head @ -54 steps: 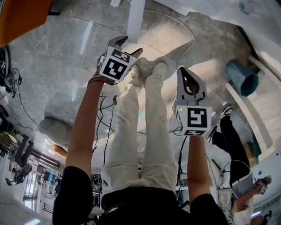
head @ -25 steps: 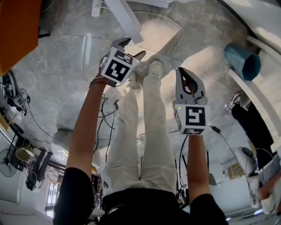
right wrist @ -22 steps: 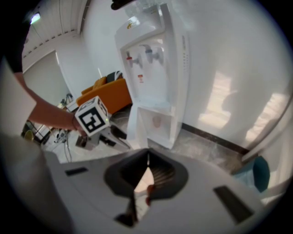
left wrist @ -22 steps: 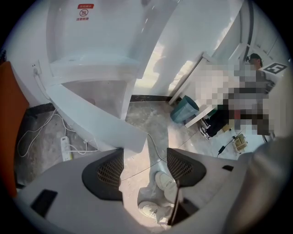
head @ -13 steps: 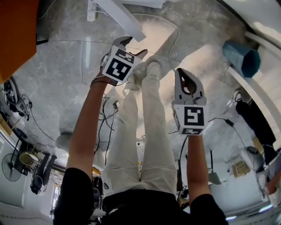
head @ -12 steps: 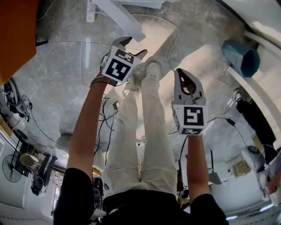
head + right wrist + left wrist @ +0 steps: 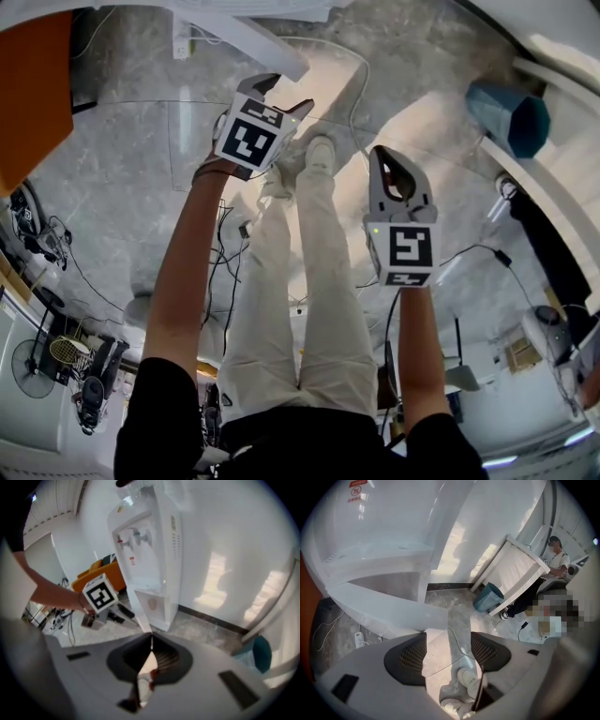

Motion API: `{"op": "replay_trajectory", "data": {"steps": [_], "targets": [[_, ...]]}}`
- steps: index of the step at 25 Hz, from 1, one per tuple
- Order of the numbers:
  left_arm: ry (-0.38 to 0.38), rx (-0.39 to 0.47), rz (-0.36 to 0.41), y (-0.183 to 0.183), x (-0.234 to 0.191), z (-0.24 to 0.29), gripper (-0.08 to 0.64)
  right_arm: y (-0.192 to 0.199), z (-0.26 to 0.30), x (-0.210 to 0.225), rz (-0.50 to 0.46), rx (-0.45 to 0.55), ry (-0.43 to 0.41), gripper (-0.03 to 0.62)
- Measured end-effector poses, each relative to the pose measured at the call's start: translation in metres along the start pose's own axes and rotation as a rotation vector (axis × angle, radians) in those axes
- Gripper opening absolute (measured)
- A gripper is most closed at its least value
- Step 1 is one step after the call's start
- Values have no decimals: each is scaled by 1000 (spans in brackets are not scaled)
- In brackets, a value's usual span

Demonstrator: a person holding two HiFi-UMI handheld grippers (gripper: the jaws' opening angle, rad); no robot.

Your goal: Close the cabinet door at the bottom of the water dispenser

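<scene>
- My left tool [image 7: 447, 641] has its jaws spread wide. Only floor [image 7: 454, 616] and my shoes [image 7: 466, 677] show through the gap.
- My right tool [image 7: 151, 639] has its jaws pressed together at the tips, with nothing between them.
- The dispenser [image 7: 147, 541] stands against the white wall, seen upright in the right gripper view.
- Its door [image 7: 393, 613] is open, swung out from the base as a white slab over the floor.
- In the left gripper view the door's free corner sits just above the gap between the left jaws. It is close but not inside the gap.
- In the head view the left tool is raised ahead of me, just beside the door's end. The right tool is held further back and to the right, well apart from the door.
- A teal bin [image 7: 511, 117] lies tilted near a white slanted panel on my right.
- An orange seat [image 7: 33, 94] is at my far left, and cables [image 7: 56, 248] trail over the marble floor.
- Another person [image 7: 555, 562] sits beyond the bin.
</scene>
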State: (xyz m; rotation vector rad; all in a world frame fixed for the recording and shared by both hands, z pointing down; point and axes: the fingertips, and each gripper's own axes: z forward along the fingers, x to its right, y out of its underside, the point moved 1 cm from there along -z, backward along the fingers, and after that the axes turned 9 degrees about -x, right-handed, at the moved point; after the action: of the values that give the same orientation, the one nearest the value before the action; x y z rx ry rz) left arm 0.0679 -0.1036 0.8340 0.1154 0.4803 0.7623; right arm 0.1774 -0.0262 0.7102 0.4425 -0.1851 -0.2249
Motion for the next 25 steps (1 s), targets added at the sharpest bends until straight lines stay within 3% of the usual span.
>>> {"op": "replay_trajectory", "data": {"steps": [25], "targets": [[-33, 57, 90, -67, -4, 22, 295, -1, 10, 26, 8, 2, 14, 34]]}}
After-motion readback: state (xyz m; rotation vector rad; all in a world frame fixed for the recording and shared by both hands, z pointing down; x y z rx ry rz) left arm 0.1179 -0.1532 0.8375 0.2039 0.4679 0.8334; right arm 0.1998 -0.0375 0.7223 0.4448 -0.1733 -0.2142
